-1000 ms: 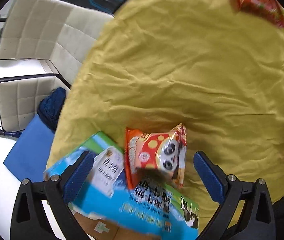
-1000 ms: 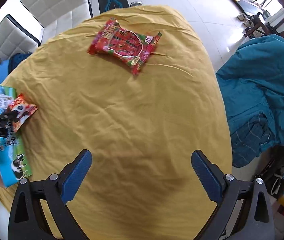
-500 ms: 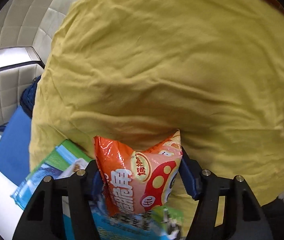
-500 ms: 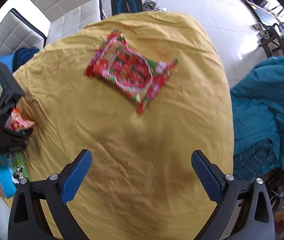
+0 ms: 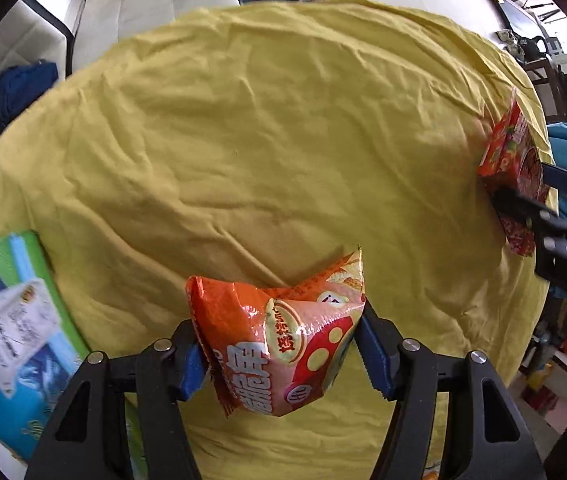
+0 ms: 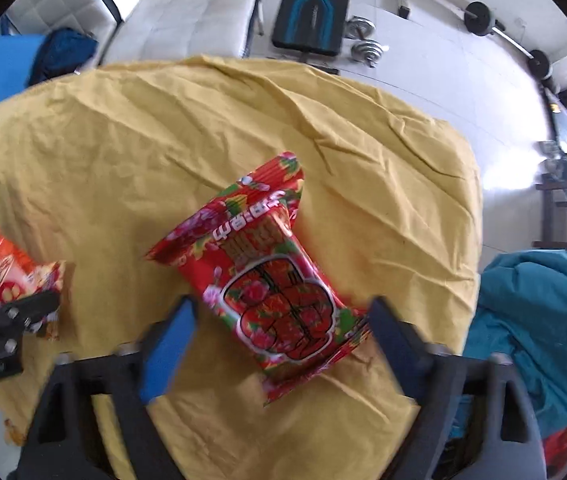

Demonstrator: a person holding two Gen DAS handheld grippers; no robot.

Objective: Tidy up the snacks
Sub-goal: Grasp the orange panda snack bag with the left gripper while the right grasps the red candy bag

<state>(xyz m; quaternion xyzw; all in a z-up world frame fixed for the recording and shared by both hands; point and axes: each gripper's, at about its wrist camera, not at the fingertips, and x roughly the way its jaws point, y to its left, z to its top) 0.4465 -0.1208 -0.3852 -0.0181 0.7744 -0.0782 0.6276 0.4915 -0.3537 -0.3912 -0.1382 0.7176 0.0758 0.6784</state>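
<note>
While the left gripper (image 5: 279,350) is clamped on the orange bag (image 5: 279,340), both blue pads pressing its sides, we see the bag lifted off the yellow cloth (image 5: 263,140), its top edge pointing away from the camera. In the right view the same bag (image 6: 23,276) shows at the left edge, pinched by the black left tool. Left of it in the left view lies a blue-green box (image 5: 7,320) with a white label, partly over the cloth edge. The right gripper (image 6: 283,328) has its jaws spread wide around the red bag (image 6: 267,276); the pads flank the bag's near end, and we cannot tell whether they touch it, since the frame is blurred there. The red bag lies flat on the cloth, tilted diagonally, its far end toward the table middle. From the left view the red bag (image 5: 511,160) sits at the right rim of the cloth with the right tool over it. Past the table we note white chairs (image 6: 187,12), a black bench (image 6: 311,8), dumbbells (image 6: 367,46) on the floor, and a teal cloth (image 6: 539,320) heaped to the right.
</note>
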